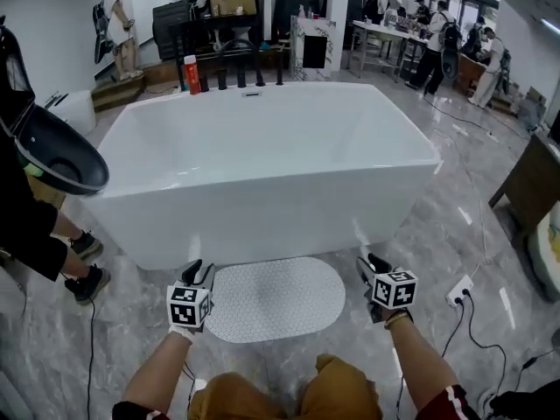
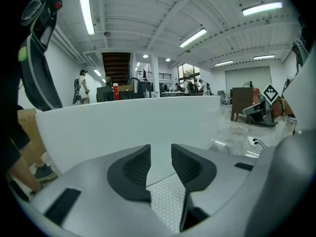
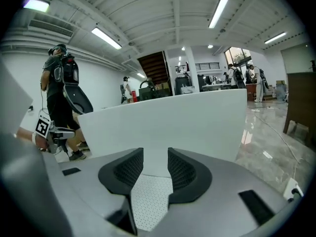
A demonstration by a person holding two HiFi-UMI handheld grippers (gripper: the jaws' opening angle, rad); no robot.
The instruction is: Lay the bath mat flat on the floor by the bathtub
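Dotted bath mat [image 1: 276, 298] lies flat at the bathtub's [image 1: 262, 173] 6 o'clock, left gripper [image 1: 199, 271] at its 9, right gripper [image 1: 374, 264] at its 3, both jaws narrowly apart and empty, so I'd just lift straight off without snagging an edge.

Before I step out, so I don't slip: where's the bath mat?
Head view, bottom centre: the bath mat lies flat on the floor beside the bathtub.
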